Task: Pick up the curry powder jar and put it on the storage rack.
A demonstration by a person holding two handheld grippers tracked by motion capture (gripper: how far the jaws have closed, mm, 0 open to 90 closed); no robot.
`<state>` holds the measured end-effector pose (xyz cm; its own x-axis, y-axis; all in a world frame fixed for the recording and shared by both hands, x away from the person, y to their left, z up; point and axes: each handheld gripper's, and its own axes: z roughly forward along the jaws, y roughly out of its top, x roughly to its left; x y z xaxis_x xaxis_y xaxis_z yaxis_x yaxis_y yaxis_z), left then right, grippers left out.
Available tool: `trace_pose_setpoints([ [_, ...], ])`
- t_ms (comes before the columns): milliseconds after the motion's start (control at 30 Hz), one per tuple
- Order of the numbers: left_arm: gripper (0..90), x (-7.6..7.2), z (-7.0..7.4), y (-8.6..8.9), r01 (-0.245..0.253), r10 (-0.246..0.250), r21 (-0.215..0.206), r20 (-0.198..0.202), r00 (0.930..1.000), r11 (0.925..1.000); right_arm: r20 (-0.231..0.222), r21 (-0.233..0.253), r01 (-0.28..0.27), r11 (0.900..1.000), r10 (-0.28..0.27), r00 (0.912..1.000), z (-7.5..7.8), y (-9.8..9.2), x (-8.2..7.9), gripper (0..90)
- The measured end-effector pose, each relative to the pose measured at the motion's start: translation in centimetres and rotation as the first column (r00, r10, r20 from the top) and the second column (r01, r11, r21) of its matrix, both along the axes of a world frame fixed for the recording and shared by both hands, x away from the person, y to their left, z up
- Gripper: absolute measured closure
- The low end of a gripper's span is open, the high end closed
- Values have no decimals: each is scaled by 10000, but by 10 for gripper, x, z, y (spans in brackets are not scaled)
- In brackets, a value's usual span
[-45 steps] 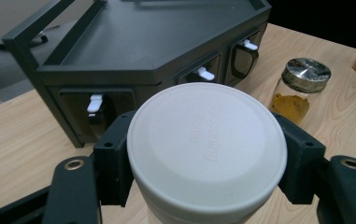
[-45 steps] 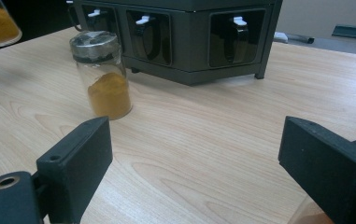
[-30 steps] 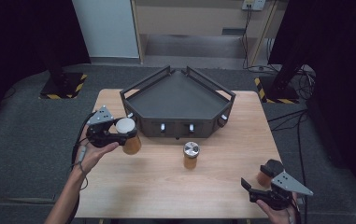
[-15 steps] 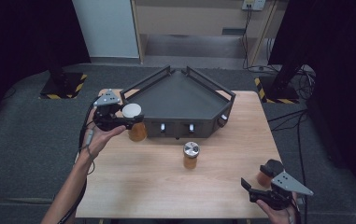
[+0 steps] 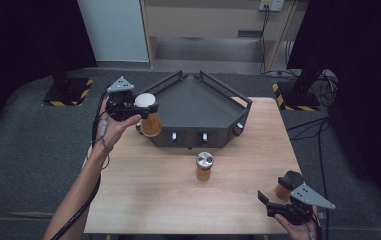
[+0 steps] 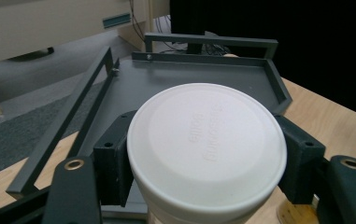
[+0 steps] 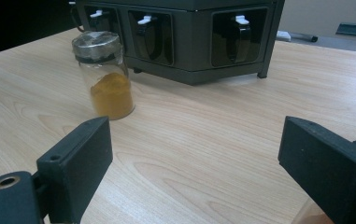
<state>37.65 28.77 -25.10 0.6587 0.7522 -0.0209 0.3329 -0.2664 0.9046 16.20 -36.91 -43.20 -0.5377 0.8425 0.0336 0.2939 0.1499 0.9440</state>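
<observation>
My left gripper (image 5: pixel 142 109) is shut on a white-lidded jar (image 5: pixel 151 123) of orange-brown contents. It holds the jar in the air by the left front corner of the dark grey angled rack (image 5: pixel 198 107). In the left gripper view the white lid (image 6: pixel 207 144) sits clamped between both black jaws of the left gripper (image 6: pixel 207 161), with the rack's flat top (image 6: pixel 189 74) just beyond. My right gripper (image 5: pixel 277 192) is low at the table's front right, open with nothing between its jaws (image 7: pixel 203 158). A metal-lidded jar (image 5: pixel 204 166) of yellow powder (image 7: pixel 105 74) stands before the rack.
The rack's front face (image 7: pixel 189 28) has several dark bays with white-tipped hooks. A dark-capped orange jar (image 5: pixel 284 186) stands close beside my right gripper's outer jaw. The wooden table (image 5: pixel 143 200) ends near my right hand; dark floor surrounds it.
My left gripper has carried the white-lidded jar up and away from me, toward the rack's left front corner. The right gripper and the metal-lidded jar have stayed in place.
</observation>
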Motion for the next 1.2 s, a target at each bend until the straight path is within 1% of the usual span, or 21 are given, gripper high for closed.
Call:
trace_pose_setpoints([
  [33,330,2,2,-2,-64,63,37,12,10000,10000,2,0,-2,10000,2,10000,0,0,0,98],
  [167,330,11,5,-6,-307,306,-103,-10,9995,9995,-24,29,13,10000,-13,10000,0,0,0,98],
  [267,330,17,7,-12,-549,549,-15,32,9985,9985,-34,31,8,10000,-8,10000,0,0,0,98],
  [400,330,25,8,-18,-961,961,-48,15,9954,9954,-39,51,15,10000,-15,10000,0,-1,0,98],
  [433,330,25,8,-18,-961,961,-48,15,9954,9954,-39,51,15,10000,-15,10000,0,-1,0,98],
  [500,330,31,10,-24,-1295,1295,30,-87,9915,9916,-35,49,-9,10000,9,10000,0,-1,0,98],
  [533,330,31,10,-24,-1295,1295,30,-87,9915,9916,-40,50,-15,10000,15,10000,0,-1,0,98],
  [567,330,35,10,-28,-1486,1486,27,-69,9889,9889,-43,46,-19,10000,19,10000,0,-1,0,98],
  [600,330,37,10,-30,-1572,1572,33,-79,9875,9876,-47,50,-26,10000,26,10000,0,-1,0,98],
  [667,330,40,10,-32,-1629,1629,39,-98,9866,9866,-58,68,-21,10000,21,10000,0,-1,0,98],
  [733,330,46,10,-37,-1764,1765,55,-138,9842,9843,-34,59,-26,10000,26,10000,0,-1,0,98],
  [767,330,46,10,-37,-1764,1765,55,-138,9842,9843,-34,63,-29,10000,29,10000,0,-2,0,98],
  [800,330,49,9,-40,-1891,1891,-9,-174,9818,9820,-44,78,-21,10000,21,10000,0,-2,0,98],
  [933,330,56,7,-44,-1992,1991,-11,-238,9797,9800,-39,94,-29,10000,30,10000,0,-2,0,98],
  [1000,330,60,6,-46,-2036,2037,90,-264,9787,9790,-66,112,-23,9999,24,10000,0,-2,0,98],
  [1033,330,60,6,-46,-2036,2037,90,-264,9787,9790,-66,112,-23,9999,24,10000,0,-2,0,98],
  [1100,330,64,4,-48,-2159,2161,103,-269,9760,9764,-67,134,-14,9999,14,10000,0,-2,0,98],
  [1200,330,66,0,-48,-2202,2203,65,-312,9749,9754,-49,127,-27,9999,28,10000,0,-3,0,98],
])
